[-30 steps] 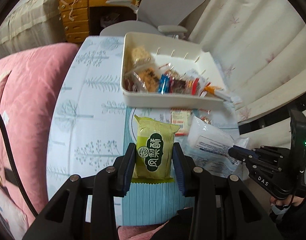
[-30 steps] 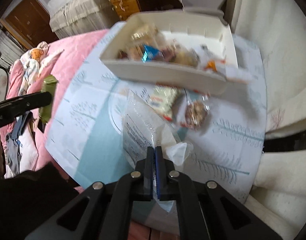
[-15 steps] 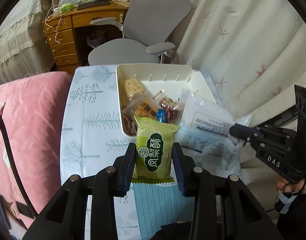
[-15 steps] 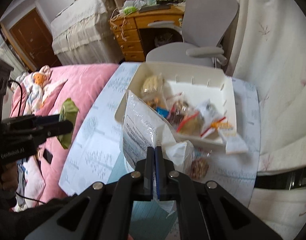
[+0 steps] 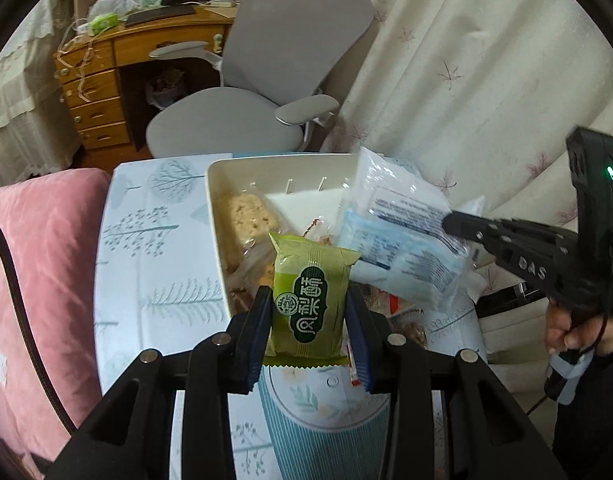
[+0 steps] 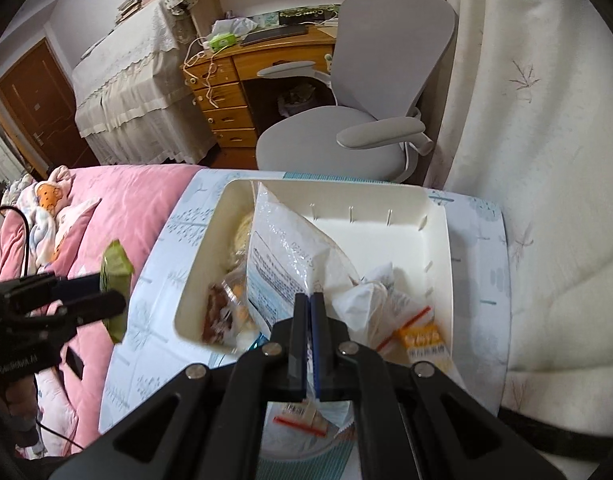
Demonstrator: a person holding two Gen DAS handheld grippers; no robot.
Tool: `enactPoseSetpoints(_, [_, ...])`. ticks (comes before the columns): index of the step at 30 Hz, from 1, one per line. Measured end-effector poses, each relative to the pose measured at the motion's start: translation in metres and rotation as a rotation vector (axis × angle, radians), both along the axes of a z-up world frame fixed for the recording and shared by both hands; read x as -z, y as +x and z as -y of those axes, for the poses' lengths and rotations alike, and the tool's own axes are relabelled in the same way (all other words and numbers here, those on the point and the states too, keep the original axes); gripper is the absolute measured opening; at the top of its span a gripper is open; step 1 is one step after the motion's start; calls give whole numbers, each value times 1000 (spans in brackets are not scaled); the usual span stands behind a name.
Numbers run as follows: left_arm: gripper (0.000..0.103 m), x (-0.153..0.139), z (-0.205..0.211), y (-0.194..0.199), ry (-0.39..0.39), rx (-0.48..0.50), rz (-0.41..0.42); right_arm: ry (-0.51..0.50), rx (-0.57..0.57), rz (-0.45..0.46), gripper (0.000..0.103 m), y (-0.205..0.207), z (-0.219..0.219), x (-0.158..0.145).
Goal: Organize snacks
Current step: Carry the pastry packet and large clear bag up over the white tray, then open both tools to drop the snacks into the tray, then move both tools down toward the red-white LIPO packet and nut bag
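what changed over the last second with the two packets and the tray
Both held packets travelled from over the near table toward the cream plastic tray. The clear plastic bag with printed label, pinched in the right gripper, now hangs over the tray's snacks. The green wrapped pastry in the left gripper nears the tray's front edge. Both grips and the tray itself stayed unchanged.

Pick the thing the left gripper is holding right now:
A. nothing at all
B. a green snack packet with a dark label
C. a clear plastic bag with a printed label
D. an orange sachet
B. In the left wrist view the left gripper has its jaws pressed against both sides of the green snack packet, held upright in front of the white bin; the clear plastic bag is in the right gripper.
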State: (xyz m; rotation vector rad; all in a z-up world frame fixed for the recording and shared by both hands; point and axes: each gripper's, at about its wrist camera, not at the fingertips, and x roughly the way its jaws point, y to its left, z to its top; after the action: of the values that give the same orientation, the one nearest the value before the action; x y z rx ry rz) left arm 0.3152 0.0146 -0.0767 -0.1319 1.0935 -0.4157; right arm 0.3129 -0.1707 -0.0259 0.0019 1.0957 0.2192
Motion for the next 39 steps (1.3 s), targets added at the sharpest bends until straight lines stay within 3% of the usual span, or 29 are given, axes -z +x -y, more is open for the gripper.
enactPoseSetpoints(4, [38,15,10,14,-24,71,1,4,56,-23,3,23,7,19])
enactPoseSetpoints(7, [70,23,15,20,14,64,2,24,143,-31,5,30,18,27])
enactPoseSetpoints(10, [71,32,15,26,17,64,-43,48,193,-64,16,32,27,34])
enactPoseSetpoints(14, [79,40,10,27,29,59,-81,43,235,-89,28,26,34,41])
enactPoseSetpoints(21, [81,46,0,17,18,51,-121,53,284,-118,42,2,41,44])
enactPoseSetpoints(31, [84,38,-15,-24,-6,54,-113,55,325,-89,54,-55,39,33])
enactPoseSetpoints(39, [84,48,-23,-63,-16,66,-123,18,373,-36,57,-113,38,41])
